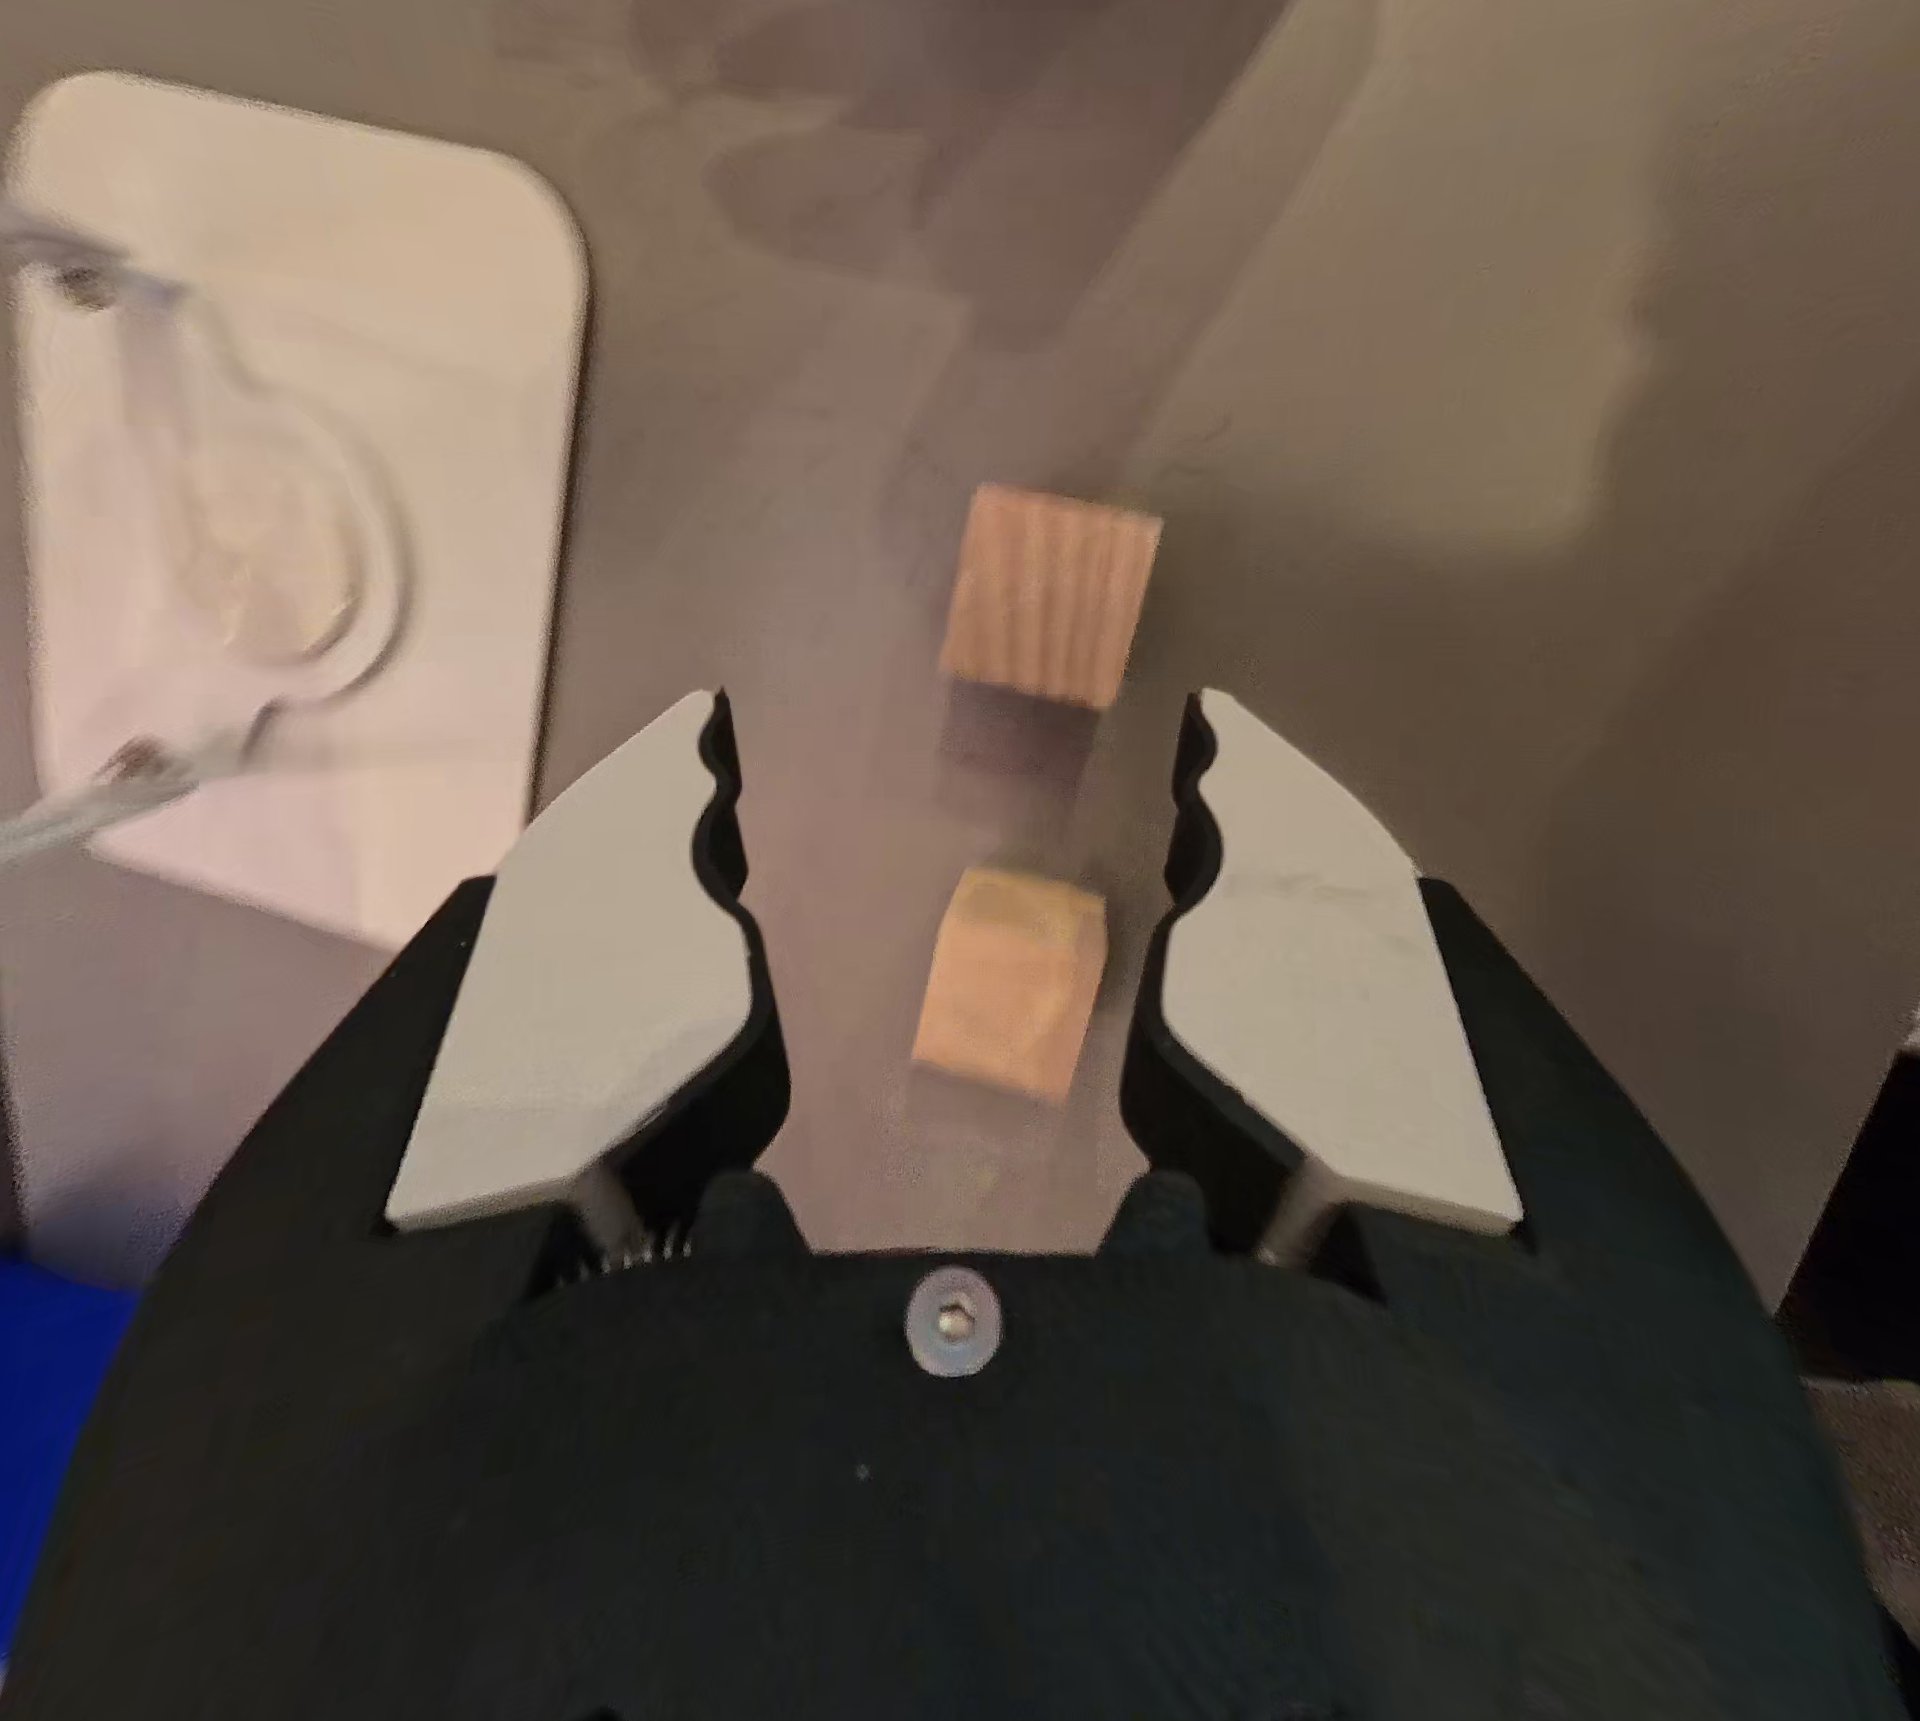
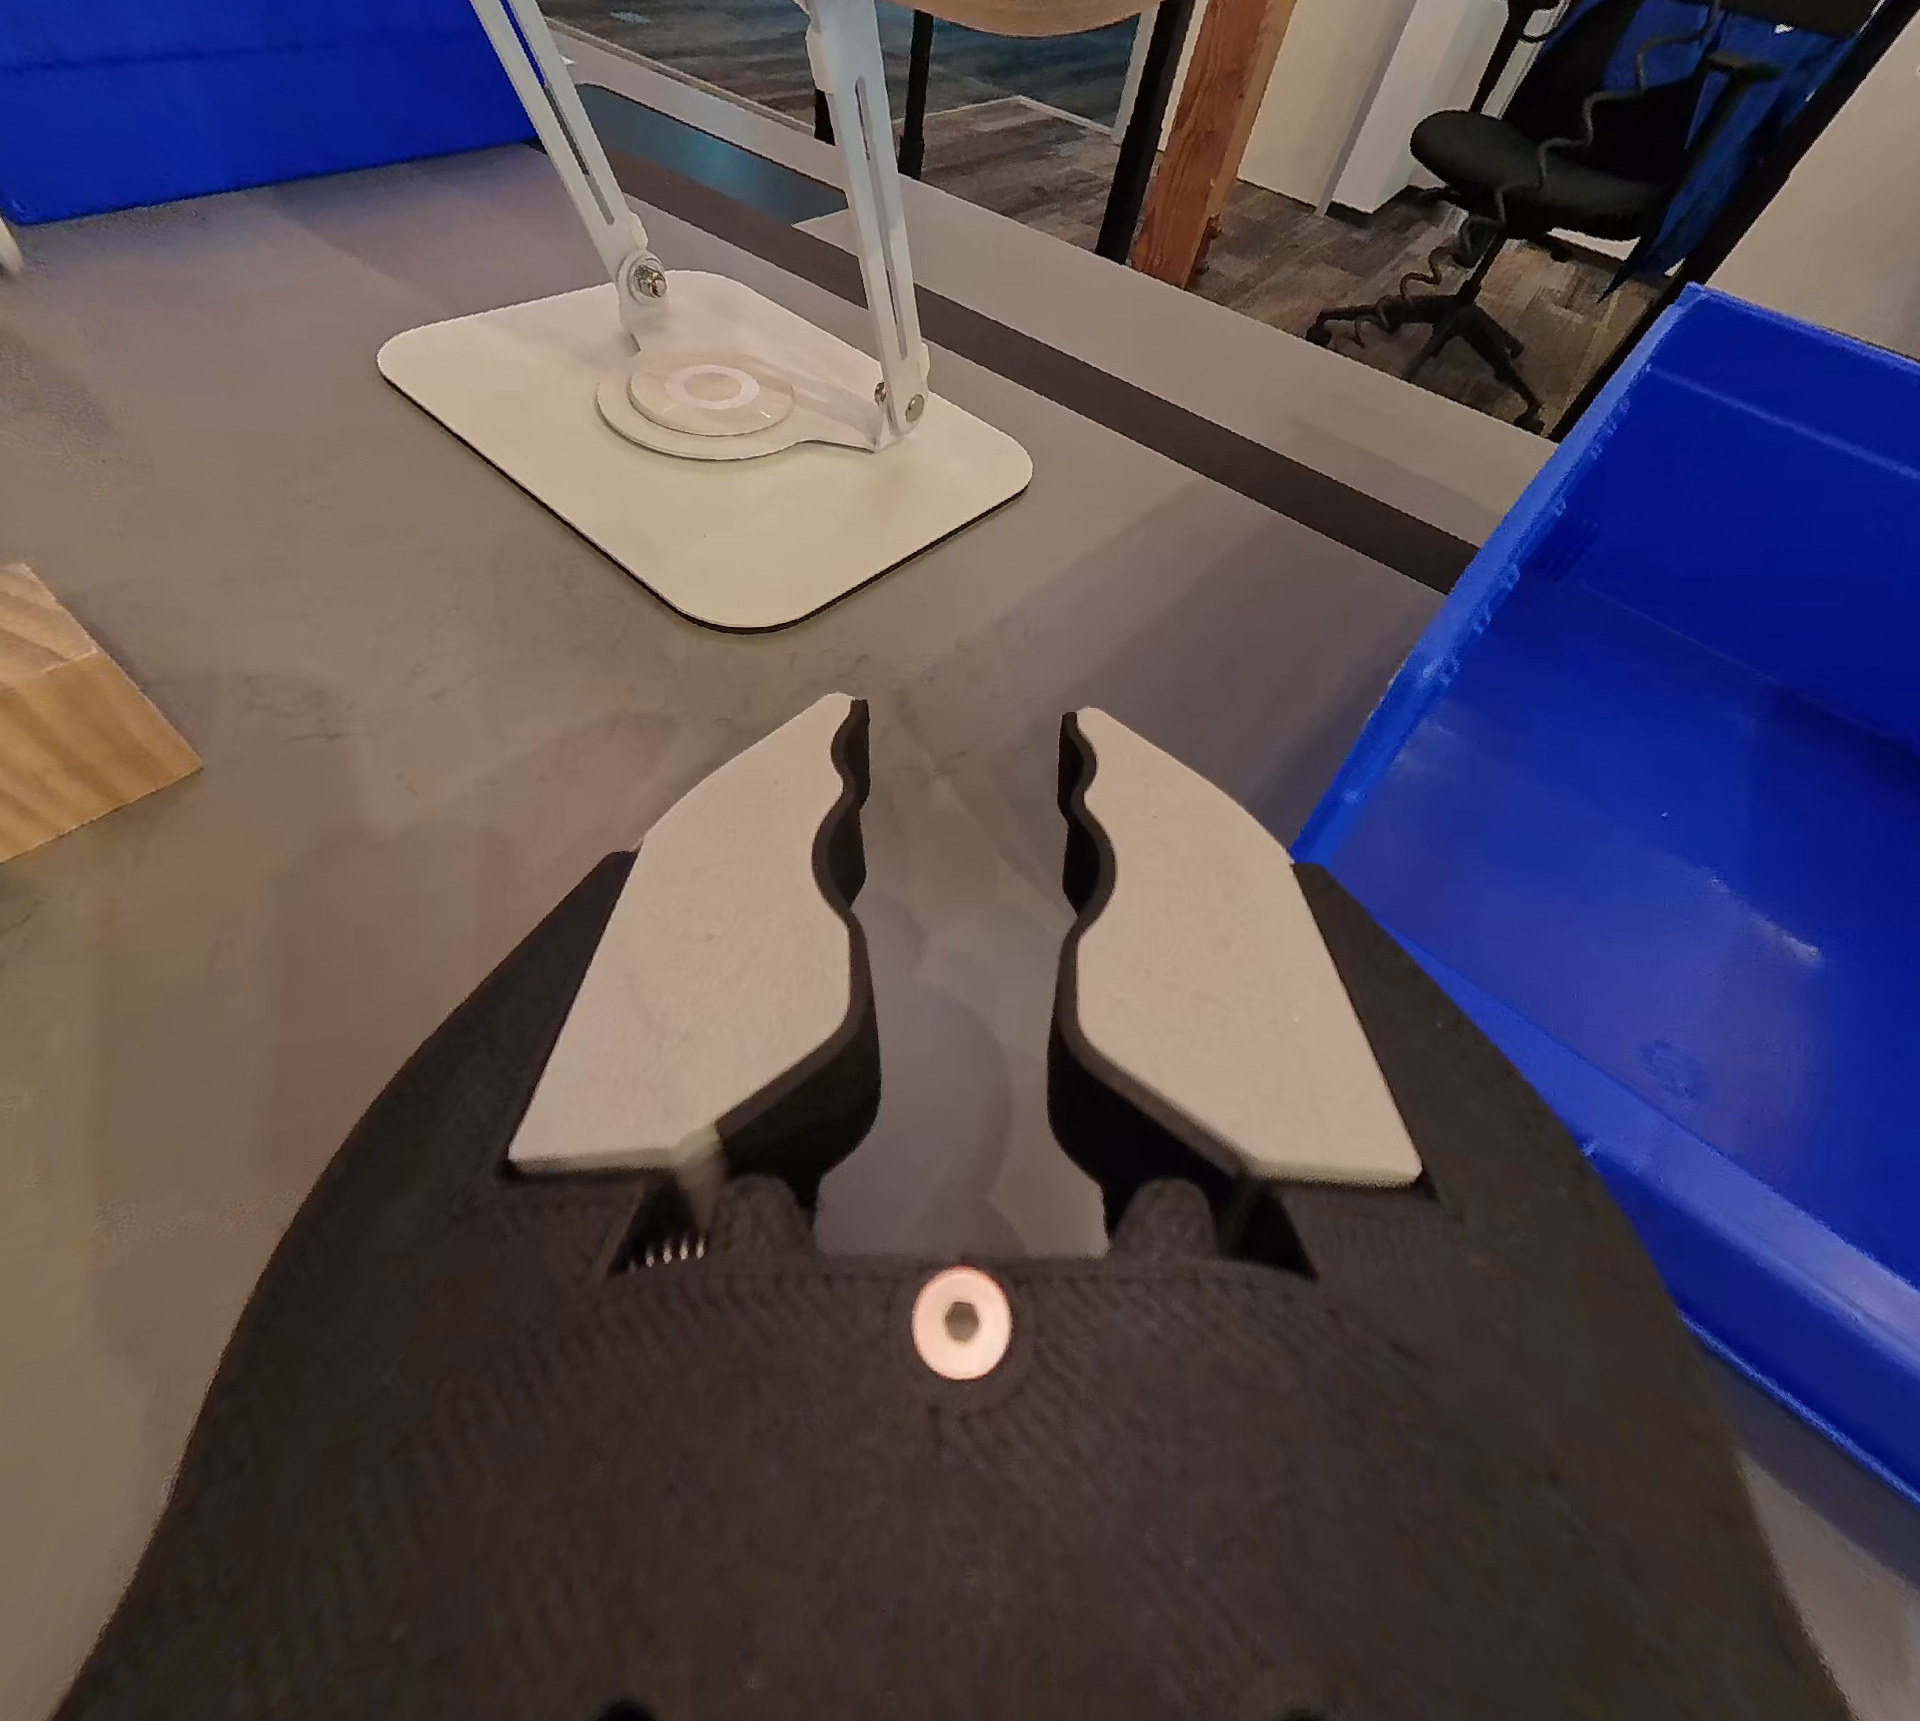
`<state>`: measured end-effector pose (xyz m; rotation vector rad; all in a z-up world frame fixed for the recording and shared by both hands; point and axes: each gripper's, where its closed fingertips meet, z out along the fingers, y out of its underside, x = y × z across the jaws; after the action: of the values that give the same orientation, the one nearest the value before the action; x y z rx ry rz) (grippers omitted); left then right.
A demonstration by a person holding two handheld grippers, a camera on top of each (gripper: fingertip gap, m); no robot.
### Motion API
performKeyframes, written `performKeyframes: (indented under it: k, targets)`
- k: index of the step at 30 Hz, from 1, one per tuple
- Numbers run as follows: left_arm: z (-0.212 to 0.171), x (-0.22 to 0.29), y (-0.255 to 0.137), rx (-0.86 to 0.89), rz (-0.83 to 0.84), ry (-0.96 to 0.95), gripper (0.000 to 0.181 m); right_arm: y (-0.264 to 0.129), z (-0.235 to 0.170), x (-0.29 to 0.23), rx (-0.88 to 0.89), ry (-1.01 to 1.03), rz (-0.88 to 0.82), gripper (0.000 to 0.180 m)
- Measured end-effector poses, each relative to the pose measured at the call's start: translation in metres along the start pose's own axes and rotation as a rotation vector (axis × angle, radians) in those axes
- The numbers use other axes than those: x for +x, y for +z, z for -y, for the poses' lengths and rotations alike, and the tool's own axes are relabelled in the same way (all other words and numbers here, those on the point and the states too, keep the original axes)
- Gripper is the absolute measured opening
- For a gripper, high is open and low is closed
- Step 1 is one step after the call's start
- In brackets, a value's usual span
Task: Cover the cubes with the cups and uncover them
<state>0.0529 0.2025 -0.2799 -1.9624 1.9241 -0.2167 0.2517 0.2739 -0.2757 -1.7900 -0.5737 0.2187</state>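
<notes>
Left wrist view, blurred: the left gripper [image 1: 958, 715] hangs above the grey table [image 1: 1351, 321], jaws spread wide and empty — the near wooden cube [image 1: 1006, 985] lies between its fingers, the far wooden cube [image 1: 1049, 596] just beyond the tips, a white stand base [image 1: 312, 476] to the left

Right wrist view: the right gripper [image 2: 961, 721], jaws parted and empty, sits low over the table beside a blue bin [image 2: 1662, 788] — one cube at the left edge; no cups in either view

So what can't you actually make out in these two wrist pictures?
- Cups: none in either view, so their place is unknown.
- Two wooden cubes, far and near: motion-blurred in the left wrist view.
- Wooden block: cut off by the right wrist view's left edge.
- White stand: its top runs past the upper edge.
- Blue bin: cut off at the right edge.
</notes>
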Motion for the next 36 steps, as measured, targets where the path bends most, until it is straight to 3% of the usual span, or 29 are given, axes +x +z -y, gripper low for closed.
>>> performKeyframes:
  k: [3, 6, 9, 12, 15, 19, 26, 32, 36]
  targets:
    - [-0.050, -0.047, -0.055, 0.012, 0.131, -0.076, 0.067, 0.000, 0.000, 0.000, -0.002, -0.001, 0.001, 0.035]
    - [-0.131, -0.103, -0.107, -0.045, 0.280, -0.132, 0.059, 0.001, -0.001, -0.001, -0.007, -0.006, 0.001, 0.035]
    - [-0.212, -0.142, -0.137, -0.121, 0.316, -0.205, 0.049, 0.001, -0.001, -0.001, -0.009, -0.010, -0.001, 0.035]
    - [-0.273, -0.161, -0.142, -0.201, 0.280, -0.359, 0.048, 0.001, -0.002, -0.001, -0.012, -0.013, -0.007, 0.034]
    - [-0.303, -0.164, -0.124, -0.236, 0.209, -0.614, 0.051, 0.001, -0.003, 0.000, -0.015, -0.013, -0.013, 0.034]
    - [-0.324, -0.167, -0.094, -0.262, 0.177, -0.794, 0.052, 0.002, -0.003, 0.000, -0.021, -0.011, -0.007, 0.034]
    - [-0.340, -0.178, -0.068, -0.321, 0.212, -0.918, 0.068, 0.002, -0.003, -0.001, -0.022, -0.008, 0.002, 0.034]
    - [-0.345, -0.176, -0.055, -0.323, 0.160, -0.970, 0.051, 0.002, -0.003, -0.003, -0.022, -0.004, 0.010, 0.034]
    - [-0.336, -0.184, -0.073, -0.283, 0.212, -0.902, 0.047, 0.002, -0.002, -0.003, -0.019, 0.001, 0.012, 0.034]
